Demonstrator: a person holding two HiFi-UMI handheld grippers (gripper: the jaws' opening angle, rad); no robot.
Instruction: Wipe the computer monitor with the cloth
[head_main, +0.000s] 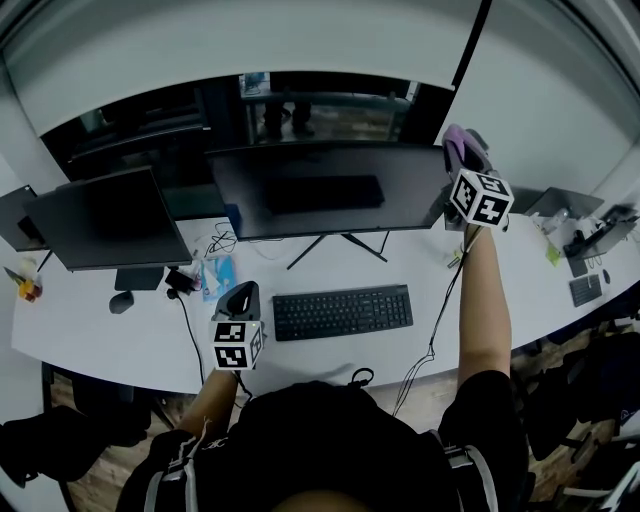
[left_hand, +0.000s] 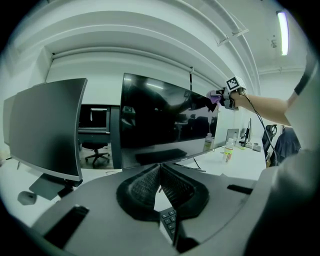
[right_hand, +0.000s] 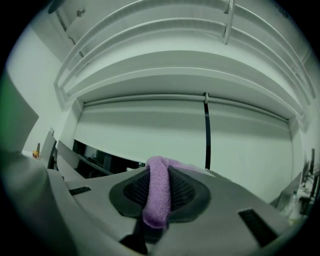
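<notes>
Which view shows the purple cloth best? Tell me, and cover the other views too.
The right gripper view: the cloth hangs close-up, pinched in the right claw. The head view shows only a small purple tuft at the monitor top right corner; the left gripper view, a distant speck.

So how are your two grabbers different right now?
The right gripper pinches the purple cloth; the left gripper is shut on nothing. The right gripper is up at the monitor's top right corner; the left gripper hangs low over the desk, beside the keyboard. Both carry a cube with square markers.
</notes>
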